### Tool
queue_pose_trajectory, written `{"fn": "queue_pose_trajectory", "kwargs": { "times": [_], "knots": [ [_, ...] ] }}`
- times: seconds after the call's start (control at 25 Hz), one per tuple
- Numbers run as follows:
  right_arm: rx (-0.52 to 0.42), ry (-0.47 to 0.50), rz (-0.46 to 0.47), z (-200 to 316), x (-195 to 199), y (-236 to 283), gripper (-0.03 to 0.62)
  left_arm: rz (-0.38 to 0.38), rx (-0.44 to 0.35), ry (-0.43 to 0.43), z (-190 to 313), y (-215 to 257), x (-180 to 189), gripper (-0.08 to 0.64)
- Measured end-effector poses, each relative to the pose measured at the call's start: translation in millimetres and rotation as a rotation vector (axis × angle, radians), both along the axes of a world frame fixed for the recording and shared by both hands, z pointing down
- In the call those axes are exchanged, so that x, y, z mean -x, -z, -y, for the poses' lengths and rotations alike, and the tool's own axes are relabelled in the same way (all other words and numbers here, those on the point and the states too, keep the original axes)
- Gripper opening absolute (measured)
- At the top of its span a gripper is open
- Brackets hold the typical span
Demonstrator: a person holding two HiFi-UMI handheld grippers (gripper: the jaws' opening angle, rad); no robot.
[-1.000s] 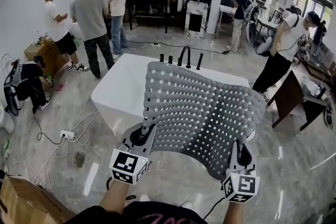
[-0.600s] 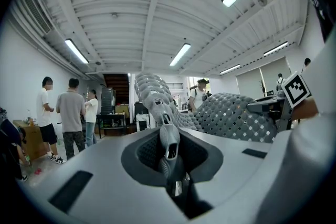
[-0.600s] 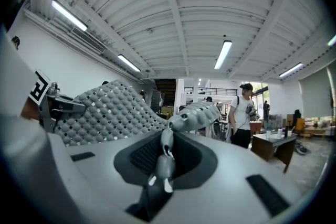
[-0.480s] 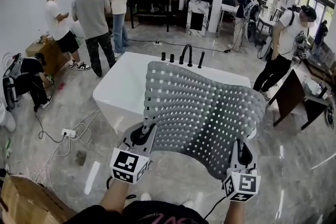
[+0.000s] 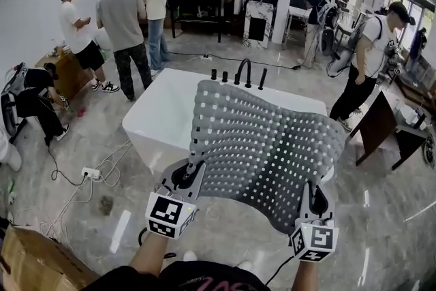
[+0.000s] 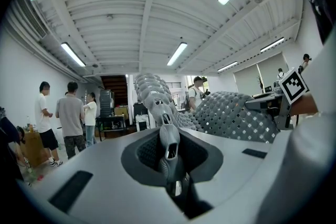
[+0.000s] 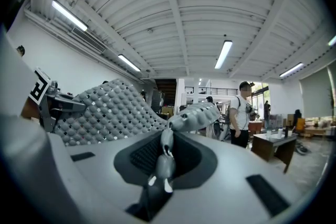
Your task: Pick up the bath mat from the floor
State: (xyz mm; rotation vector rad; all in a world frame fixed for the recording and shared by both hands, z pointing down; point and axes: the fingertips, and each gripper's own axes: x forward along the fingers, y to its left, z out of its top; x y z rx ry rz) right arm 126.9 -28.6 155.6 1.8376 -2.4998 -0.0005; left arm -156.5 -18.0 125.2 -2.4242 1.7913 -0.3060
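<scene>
Bath mat (image 5: 266, 146) hangs in the air over the white bathtub (image 5: 153, 123), well clear of the floor (image 5: 82, 146). It has not shifted over the last second, so the pick-up appears complete. The mat is grey and pliable, covered in bumps and square holes, and sags between its lower corners. Left gripper (image 5: 189, 174) and right gripper (image 5: 315, 201) each have their jaws clamped on one corner.

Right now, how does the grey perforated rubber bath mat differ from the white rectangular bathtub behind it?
The grey perforated rubber bath mat is held in the air by the left gripper and right gripper; the white rectangular bathtub stands on the floor. The mat is full of small square holes; the tub is smooth. The mat sags in a curve; the tub has straight edges. Both are roughly rectangular.
</scene>
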Motion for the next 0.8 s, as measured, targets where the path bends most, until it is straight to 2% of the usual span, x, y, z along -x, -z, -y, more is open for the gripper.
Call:
{"fn": "queue_pose_trajectory", "kwargs": {
  "times": [0.56,0.8],
  "knots": [
    [-0.001,0.000,-0.008,11.1,-3.9,3.1,0.064,-0.029,0.003,0.016,8.9,0.2,0.9,0.044],
    [-0.001,0.000,-0.007,0.1,-12.2,-7.2,0.063,-0.037,0.001,0.017,-2.2,-9.8,-7.8,0.044]
  ]
}}
